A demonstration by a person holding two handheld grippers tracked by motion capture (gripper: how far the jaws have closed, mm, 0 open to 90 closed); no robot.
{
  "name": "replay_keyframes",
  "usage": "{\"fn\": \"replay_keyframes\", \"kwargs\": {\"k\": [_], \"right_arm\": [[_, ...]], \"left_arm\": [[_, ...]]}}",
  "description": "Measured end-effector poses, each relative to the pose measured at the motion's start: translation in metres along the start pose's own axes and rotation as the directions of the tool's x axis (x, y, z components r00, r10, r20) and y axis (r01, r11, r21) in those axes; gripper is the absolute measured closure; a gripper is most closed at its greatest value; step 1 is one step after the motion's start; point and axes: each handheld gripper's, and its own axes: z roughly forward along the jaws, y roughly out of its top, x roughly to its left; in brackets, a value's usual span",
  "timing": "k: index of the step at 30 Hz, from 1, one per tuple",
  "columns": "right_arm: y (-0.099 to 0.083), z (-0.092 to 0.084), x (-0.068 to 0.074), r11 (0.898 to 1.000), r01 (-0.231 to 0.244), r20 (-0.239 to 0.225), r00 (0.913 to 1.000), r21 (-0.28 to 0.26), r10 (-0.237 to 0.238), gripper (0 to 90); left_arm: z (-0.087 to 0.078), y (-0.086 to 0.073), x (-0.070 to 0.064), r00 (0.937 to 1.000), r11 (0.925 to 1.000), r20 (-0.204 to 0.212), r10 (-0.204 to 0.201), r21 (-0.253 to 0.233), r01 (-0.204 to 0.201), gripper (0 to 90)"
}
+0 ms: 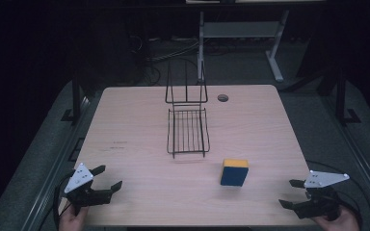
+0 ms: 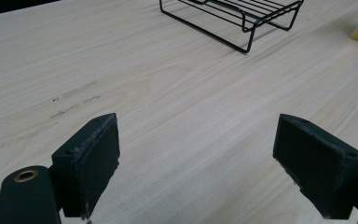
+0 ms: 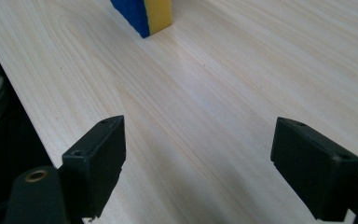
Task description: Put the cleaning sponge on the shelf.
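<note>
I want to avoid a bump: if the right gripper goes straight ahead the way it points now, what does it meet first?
Probably the blue-and-yellow sponge. The right gripper, jaws open and empty, looks along bare table toward it; the sponge sits slightly left of centre, so it might only graze.

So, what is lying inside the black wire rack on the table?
Nothing lies in the wire rack: through its bars the bare wooden table shows. The blue and yellow sponge stands apart, on the table nearer the person. No part of the rack's floor is covered.
</note>
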Motion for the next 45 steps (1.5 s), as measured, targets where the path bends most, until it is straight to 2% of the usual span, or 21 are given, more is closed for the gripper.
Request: {"fn": "replay_keyframes", "kwargs": {"k": [4, 6, 12, 17, 18, 21, 22, 23, 24, 25, 26, 27, 29, 31, 33, 41, 45], "right_arm": [[0.008, -0.003, 0.001, 1.0, 0.023, -0.006, 0.9997, -0.013, -0.023, 17.8], [0.016, -0.002, 0.0, 0.999, 0.035, -0.027, 0.999, -0.027, -0.036, 17.7], [0.035, 0.005, 0.005, 0.997, 0.081, -0.046, 0.9957, 0.011, -0.081, 17.5], [0.06, 0.016, 0.011, 0.989, 0.142, -0.079, 0.9871, 0.03, -0.139, 16.9], [0.06, 0.016, 0.011, 0.989, 0.142, -0.079, 0.9871, 0.03, -0.139, 16.9], [0.076, 0.023, 0.017, 0.983, 0.182, -0.098, 0.9793, 0.04, -0.177, 17.3], [0.087, 0.028, 0.019, 0.976, 0.212, -0.106, 0.9728, 0.046, -0.206, 18.8], [0.087, 0.028, 0.019, 0.976, 0.212, -0.106, 0.9728, 0.046, -0.206, 18.8], [0.097, 0.032, 0.022, 0.971, 0.232, -0.119, 0.9671, 0.054, -0.225, 18.9], [0.097, 0.032, 0.022, 0.971, 0.232, -0.119, 0.9671, 0.054, -0.225, 18.9], [0.107, 0.036, 0.024, 0.964, 0.256, -0.133, 0.9603, 0.067, -0.246, 19.5], [0.107, 0.036, 0.024, 0.964, 0.256, -0.133, 0.9603, 0.067, -0.246, 19.5], [0.118, 0.04, 0.025, 0.956, 0.282, -0.142, 0.9526, 0.084, -0.269, 19.7], [0.121, 0.041, 0.025, 0.954, 0.287, -0.146, 0.951, 0.087, -0.272, 19.8], [0.131, 0.046, 0.026, 0.943, 0.316, -0.155, 0.9417, 0.107, -0.299, 20.5], [0.143, 0.061, 0.023, 0.937, 0.323, -0.194, 0.9357, 0.136, -0.294, 22.5], [0.148, 0.07, 0.023, 0.928, 0.34, -0.21, 0.9286, 0.151, -0.306, 24.2]], "left_arm": [[0.001, 0.0, -0.001, 1.0, 1.0, 0.003, 0.007, 0.004, -0.007, 14.1], [0.002, 0.0, -0.002, 0.9999, 0.9999, 0.006, 0.012, 0.008, -0.012, 14.1], [0.002, 0.001, -0.002, 1.0, 1.0, 0.006, 0.006, -0.001, -0.006, 14.1], [0.002, 0.002, -0.003, 0.9998, 0.9999, 0.012, 0.014, -0.003, -0.014, 14.1], [0.002, 0.002, -0.003, 0.9998, 0.9999, 0.012, 0.014, -0.003, -0.014, 14.1], [0.002, 0.002, -0.001, 0.9999, 0.9999, 0.013, 0.01, -0.002, -0.01, 14.1], [0.001, 0.002, -0.001, 0.9999, 1.0, 0.01, 0.008, -0.006, -0.008, 14.1], [0.001, 0.002, -0.001, 0.9999, 1.0, 0.01, 0.008, -0.006, -0.008, 14.1], [0.001, 0.002, -0.001, 0.9999, 1.0, 0.01, 0.007, -0.007, -0.007, 14.1], [0.001, 0.002, -0.001, 0.9999, 1.0, 0.009, 0.007, -0.006, -0.007, 14.1], [0.001, 0.002, -0.001, 0.9999, 1.0, 0.01, 0.008, -0.005, -0.008, 14.1], [0.001, 0.002, -0.001, 0.9999, 1.0, 0.01, 0.008, -0.005, -0.008, 14.1], [0.001, 0.002, -0.001, 0.9999, 1.0, 0.011, 0.007, -0.005, -0.006, 14.1], [0.001, 0.002, -0.001, 0.9999, 1.0, 0.011, 0.006, -0.005, -0.005, 14.1], [0.001, 0.002, -0.001, 0.9999, 1.0, 0.012, 0.008, -0.006, -0.007, 14.1], [0.001, 0.002, -0.001, 0.9999, 1.0, 0.014, 0.005, -0.005, -0.005, 14.1], [0.001, 0.002, 0.0, 0.9999, 1.0, 0.013, 0.004, -0.005, -0.004, 14.1]]}}
